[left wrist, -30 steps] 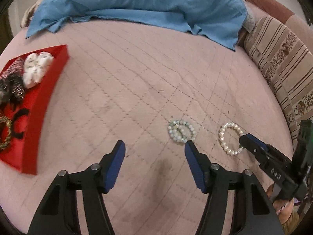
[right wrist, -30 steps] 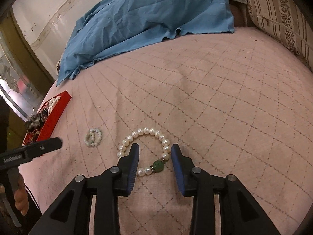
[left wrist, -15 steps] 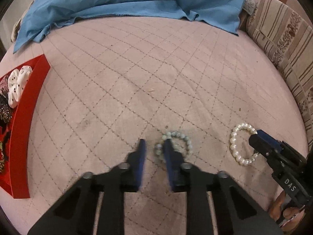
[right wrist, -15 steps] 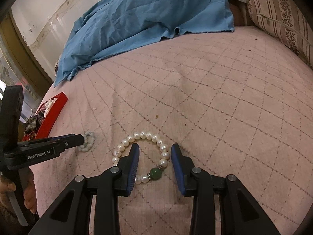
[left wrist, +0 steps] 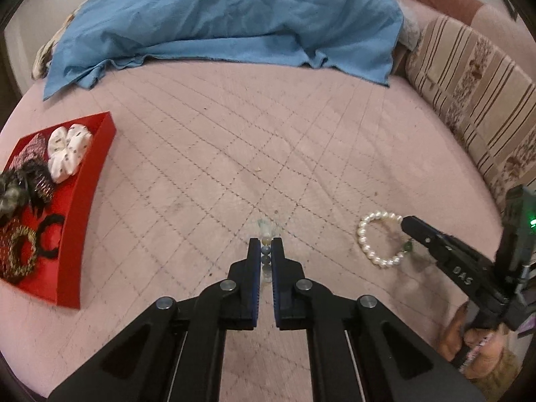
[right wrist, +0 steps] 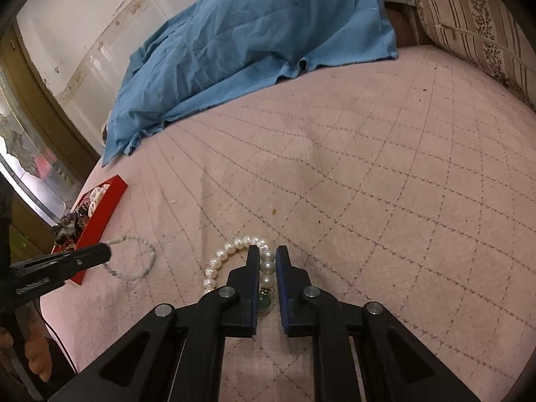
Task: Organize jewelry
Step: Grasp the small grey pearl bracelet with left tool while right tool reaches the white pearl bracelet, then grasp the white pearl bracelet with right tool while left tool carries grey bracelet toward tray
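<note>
A small pale bead bracelet (left wrist: 266,234) is pinched between the jaws of my left gripper (left wrist: 265,246), which is shut on it. In the right wrist view the same small bracelet (right wrist: 134,258) hangs as a loop from my left gripper (right wrist: 105,251), just above the pink quilt. My right gripper (right wrist: 268,256) is shut on the white pearl bracelet (right wrist: 227,248), near its green bead (right wrist: 263,303). The pearl bracelet (left wrist: 368,234) still lies on the quilt, with my right gripper (left wrist: 407,224) at its right side.
A red tray (left wrist: 90,194) holding scrunchies and hair ties sits on the quilt at the left; its wall also shows as the red tray (right wrist: 100,221). A blue cloth (left wrist: 234,16) covers the far side. A striped pillow (left wrist: 475,100) lines the right edge.
My left gripper went from open to shut on the small bead bracelet and raised it off the quilt. My right gripper closed on the pearl bracelet without shifting place.
</note>
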